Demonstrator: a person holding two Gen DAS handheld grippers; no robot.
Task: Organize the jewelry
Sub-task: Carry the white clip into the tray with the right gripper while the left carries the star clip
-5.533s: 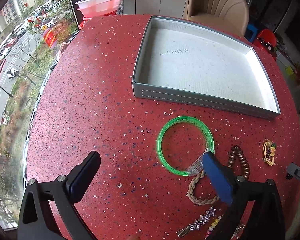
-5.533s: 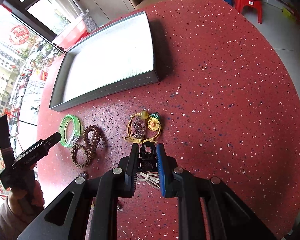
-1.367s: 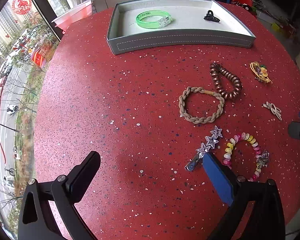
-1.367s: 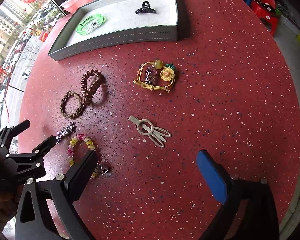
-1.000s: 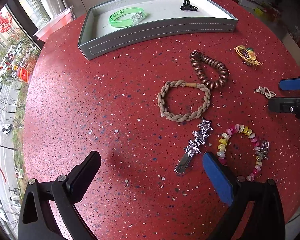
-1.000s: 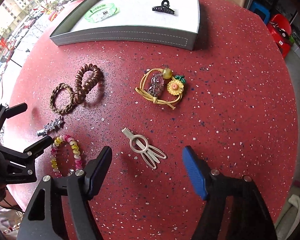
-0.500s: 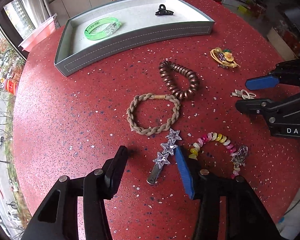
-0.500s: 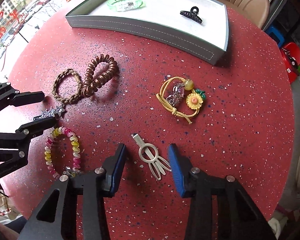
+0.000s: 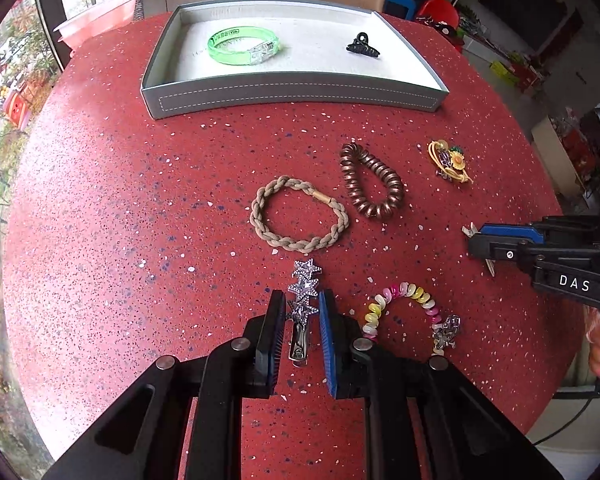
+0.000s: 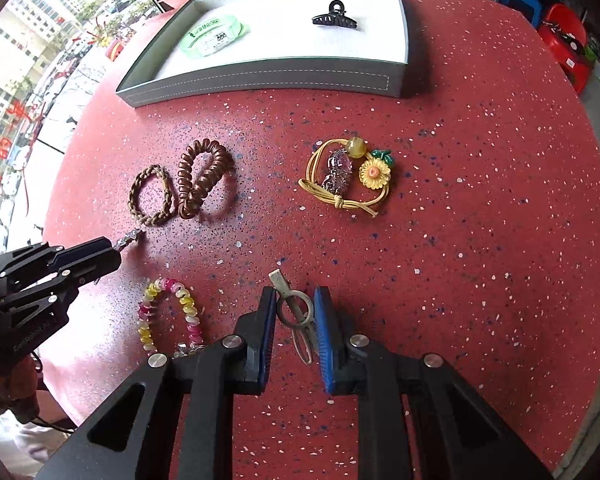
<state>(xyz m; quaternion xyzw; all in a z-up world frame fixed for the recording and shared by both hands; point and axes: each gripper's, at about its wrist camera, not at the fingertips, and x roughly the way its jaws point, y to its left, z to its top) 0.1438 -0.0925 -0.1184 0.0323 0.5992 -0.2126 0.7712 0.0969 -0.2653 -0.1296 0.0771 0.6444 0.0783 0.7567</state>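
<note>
Glittering star clip (image 9: pixel 303 304), speckled tabletop (image 9: pixel 140 220)

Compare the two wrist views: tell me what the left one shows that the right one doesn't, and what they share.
Left wrist only: the whole star hair clip between the left gripper fingers; the right wrist view shows just its tip. Right wrist only: the whole metal loop clip between the right gripper fingers. Both: the grey tray holding the green bangle and black claw clip.

At lower centre, the right gripper (image 10: pixel 295 308) has just been closing, its 2 pads against the beige hair clip (image 10: pixel 296 316) on the red table (image 10: pixel 480 240). At left, the left gripper (image 10: pixel 112 254) covers the star clip (image 10: pixel 130 237). The grey tray (image 10: pixel 260 76), upper centre, holds 2 items.
</note>
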